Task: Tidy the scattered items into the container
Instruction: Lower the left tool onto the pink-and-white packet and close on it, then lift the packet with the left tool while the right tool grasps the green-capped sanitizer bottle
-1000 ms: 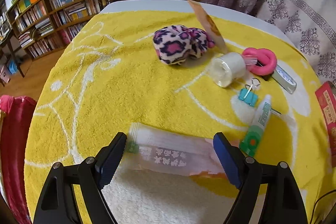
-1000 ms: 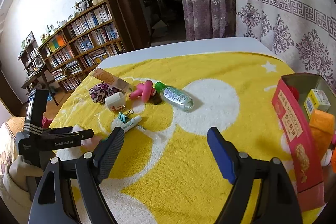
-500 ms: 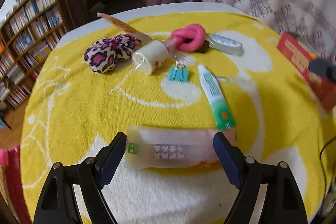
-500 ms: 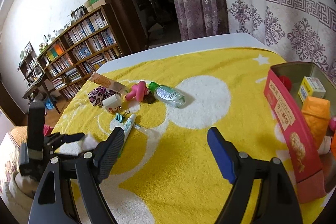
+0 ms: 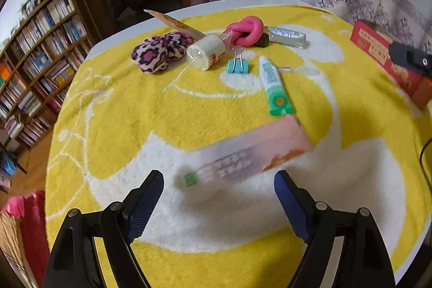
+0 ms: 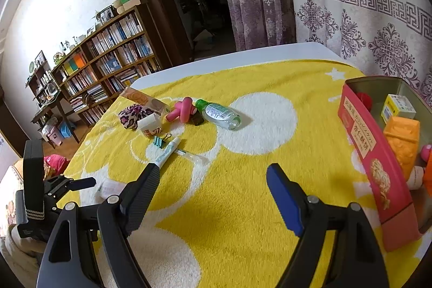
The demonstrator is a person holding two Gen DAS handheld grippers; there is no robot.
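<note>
Both grippers spread wide, gripping nothing; left gripper (image 5: pixel 218 196) over the blurred pink sachet (image 5: pixel 243 155), lying askew just ahead of its fingertips, probably flat on the yellow towel (image 5: pixel 121 112); right gripper (image 6: pixel 213 185) between sachet and red tin (image 6: pixel 370 153). Risks closing skewed: pads pinching one thin corner, sliding off, or snagging towel pile; could also nudge the green tube (image 5: pixel 272 85) just beyond the sachet.

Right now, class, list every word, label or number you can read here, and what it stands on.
No text reads clearly enough to quote.
Red cardboard box: yellow Chinese characters, too distorted.
White and green tube: print blurred.
Clear plastic bottle: label too small.
Pale pink flat packet: blurred.
</note>
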